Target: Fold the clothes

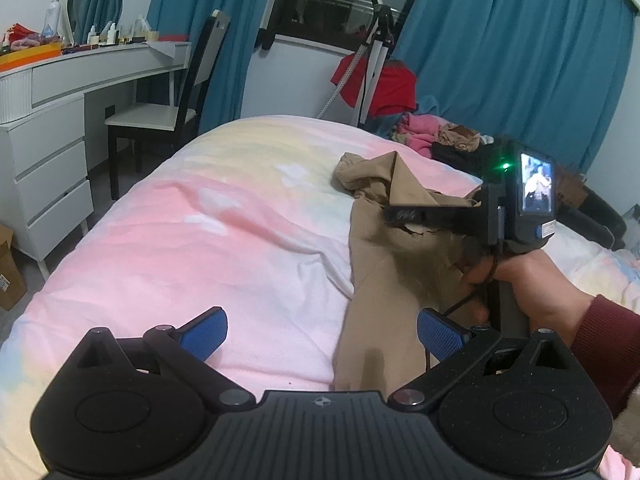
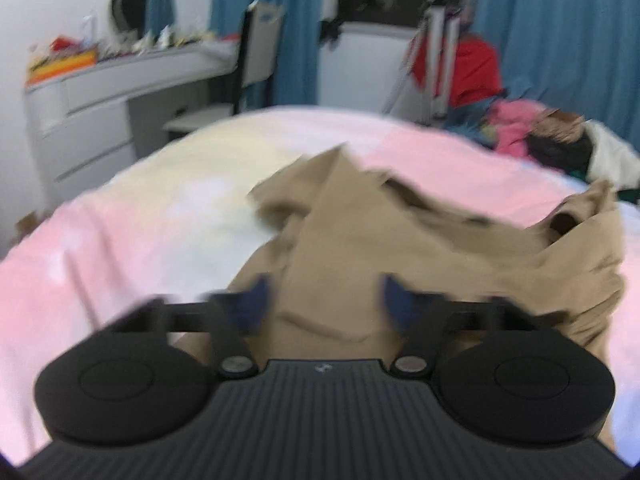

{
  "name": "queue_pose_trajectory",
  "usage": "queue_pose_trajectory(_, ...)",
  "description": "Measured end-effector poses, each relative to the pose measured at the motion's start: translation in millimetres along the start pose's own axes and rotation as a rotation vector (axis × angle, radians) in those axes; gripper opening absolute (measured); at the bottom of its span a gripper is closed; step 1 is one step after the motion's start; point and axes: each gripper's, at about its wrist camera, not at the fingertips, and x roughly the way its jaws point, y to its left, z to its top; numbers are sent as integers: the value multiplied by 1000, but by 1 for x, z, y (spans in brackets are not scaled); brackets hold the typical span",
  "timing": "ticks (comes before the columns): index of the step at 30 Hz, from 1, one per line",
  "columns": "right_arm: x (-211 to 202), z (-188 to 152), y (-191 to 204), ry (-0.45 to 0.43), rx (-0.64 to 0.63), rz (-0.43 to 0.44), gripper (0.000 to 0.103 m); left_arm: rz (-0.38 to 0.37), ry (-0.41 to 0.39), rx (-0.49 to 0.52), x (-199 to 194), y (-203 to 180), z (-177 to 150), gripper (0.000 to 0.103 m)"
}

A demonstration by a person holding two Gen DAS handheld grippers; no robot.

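Blue-padded fingers [image 1: 204, 334] of the left gripper [image 1: 320, 336] stand spread and empty over the bed [image 1: 180, 240]. Right gripper [image 2: 326, 300], jaws apart, hovers over the crumpled tan garment [image 2: 360, 240] near the bed's right edge; best pinch one clear hem, then spread flat.

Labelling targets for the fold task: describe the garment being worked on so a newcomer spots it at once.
Start from the bed with the pink and pale-yellow pastel cover. On its right half lies a crumpled tan fabric garment, spread under the right gripper. Unlike the pile of pink, red and dark clothes at the bed's far edge, it lies alone and is plain tan.
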Motion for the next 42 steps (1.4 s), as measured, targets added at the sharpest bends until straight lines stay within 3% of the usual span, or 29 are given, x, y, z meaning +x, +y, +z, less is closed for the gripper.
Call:
queue_pose_trajectory(1, -1, 2, -5, -9, 27, -18, 11, -4, 0, -4, 0, 1, 0, 102)
queue_pose_trajectory(2, -4, 3, -9, -23, 39, -19, 6, -9, 0, -9, -1, 1, 0, 102)
queue_pose_trajectory(5, -8, 9, -20, -72, 32, -48, 5, -21, 5, -21, -3, 2, -1, 102)
queue_pose_trajectory(11, -3, 35, -72, -189, 178, -215, 5, -78, 7, -43, -5, 1, -5, 102)
queue_pose_trajectory(16, 41, 35, -116, -82, 306, -333, 5, -96, 11, 3, 3, -10, -7, 102)
queue_pose_trajectory(20, 63, 18, -128, -21, 360, -306, 6, -88, 31, 2, 17, -11, -8, 102)
queue_pose_trajectory(24, 55, 15, -128, -19, 355, -270, 10, -70, 5, 31, 22, -18, -4, 102)
queue_pose_trajectory(25, 50, 17, -129, -12, 360, -265, 14, -66, -3, 39, 23, -20, -3, 102)
queue_pose_trajectory(27, 28, 21, -133, -45, 409, -224, 53, -57, -14, 58, 24, -23, -2, 102)
queue_pose_trajectory(28, 12, 24, -135, -82, 430, -190, 91, -54, -15, 69, 23, -25, -2, 102)
queue_pose_trajectory(29, -6, 27, -133, -118, 436, -167, 103, -52, -15, 80, 22, -27, -2, 102)
queue_pose_trajectory(37, -160, 32, -94, -243, 310, -72, 103, -39, -68, 166, -12, -39, -7, 102)
queue_pose_trajectory(42, -242, -14, -69, -230, 292, -11, 103, -43, -46, 139, -36, -36, -13, 102)
